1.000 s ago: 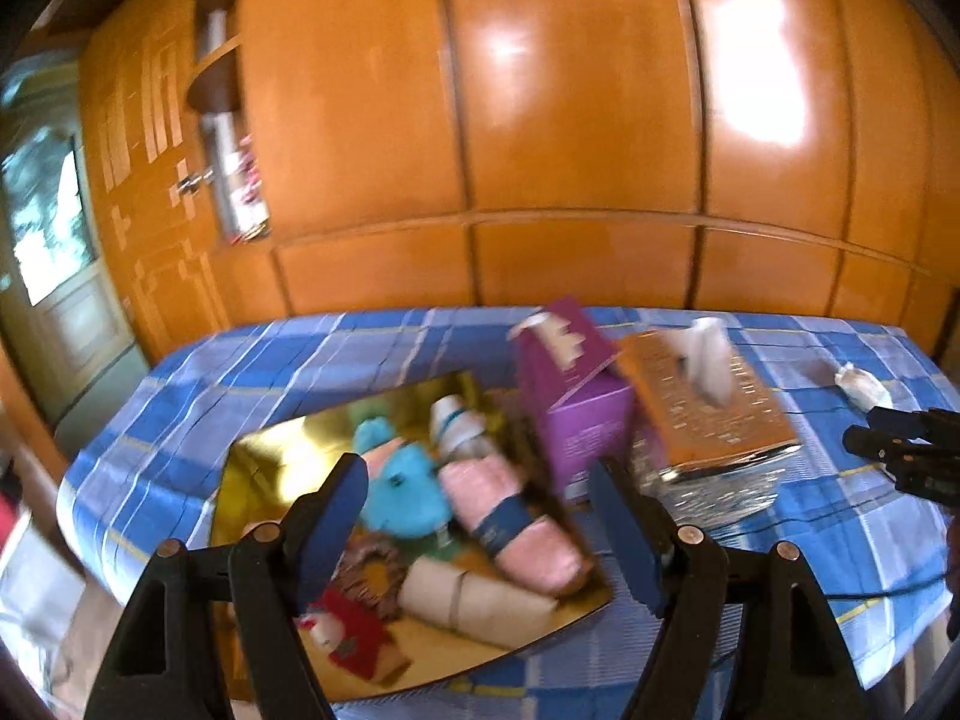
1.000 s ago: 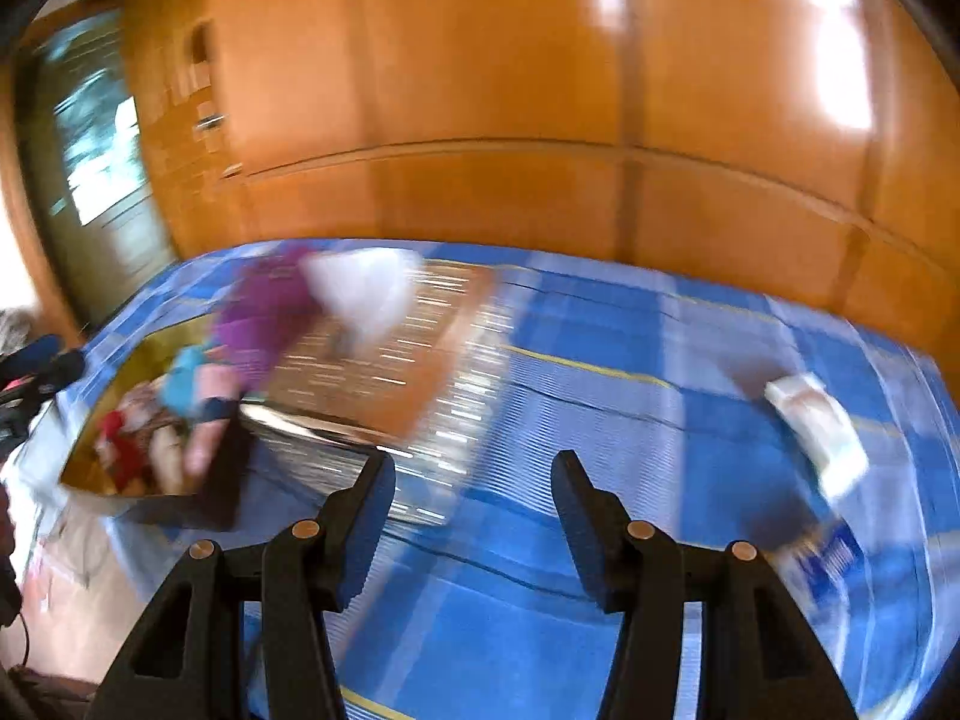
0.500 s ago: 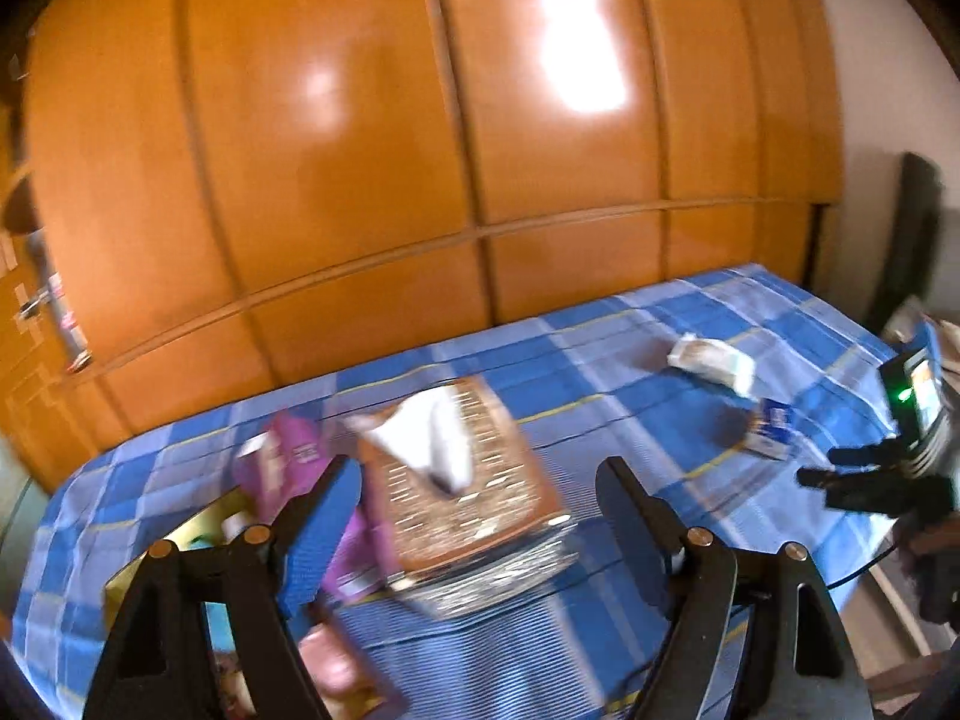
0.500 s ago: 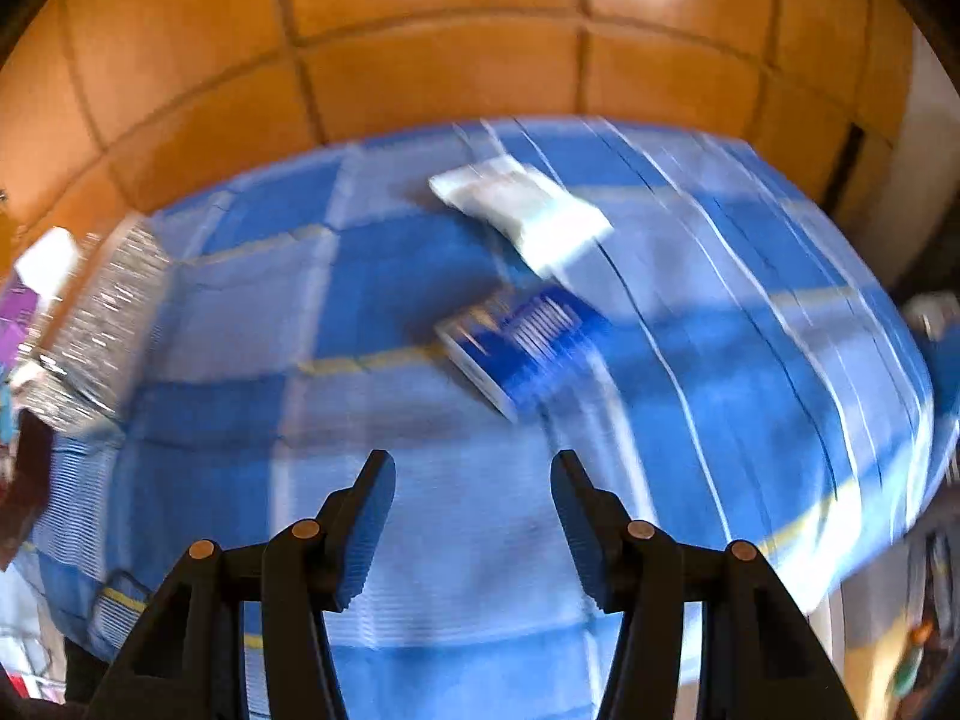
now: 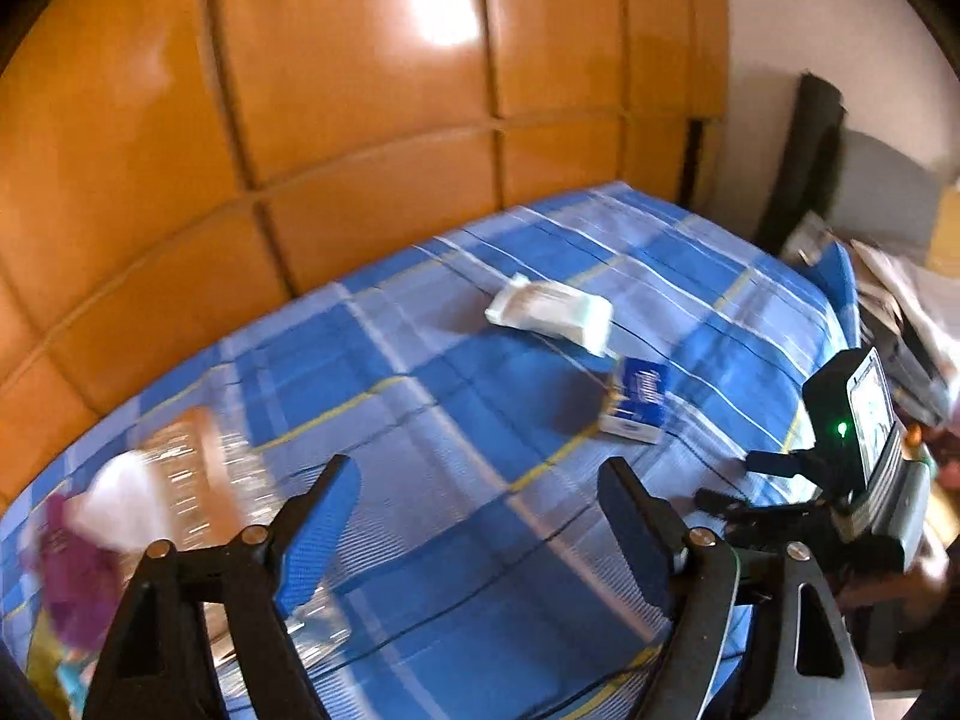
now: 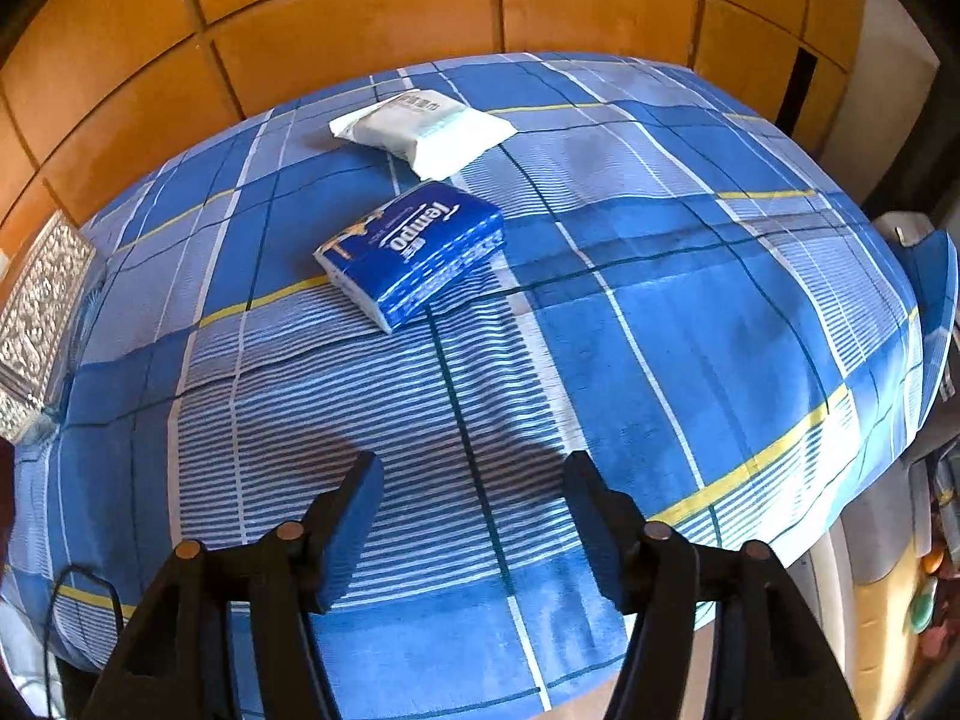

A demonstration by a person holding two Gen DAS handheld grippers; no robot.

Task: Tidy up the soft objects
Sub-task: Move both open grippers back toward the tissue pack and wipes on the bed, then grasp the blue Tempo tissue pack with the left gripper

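A blue Tempo tissue pack (image 6: pixel 414 252) lies on the blue plaid tablecloth (image 6: pixel 690 330), with a white tissue pack (image 6: pixel 423 126) just behind it. Both also show in the left wrist view, the blue pack (image 5: pixel 637 401) at right and the white pack (image 5: pixel 549 313) farther back. My right gripper (image 6: pixel 471 501) is open and empty, above the cloth in front of the blue pack. My left gripper (image 5: pixel 480 510) is open and empty, above the cloth left of both packs. The right gripper's body (image 5: pixel 840 480) shows at the right edge of the left wrist view.
A patterned tissue box (image 5: pixel 198 480) with a white tissue sticking out and a purple box (image 5: pixel 78 582) stand at the left. The silver box side shows in the right wrist view (image 6: pixel 36 312). Orange wooden panels (image 6: pixel 360 18) back the table. Clutter lies off the right edge (image 5: pixel 888 300).
Both grippers have swung right, away from the gold tray of soft items and the tissue boxes, toward the two tissue packs. Both stay open and empty.
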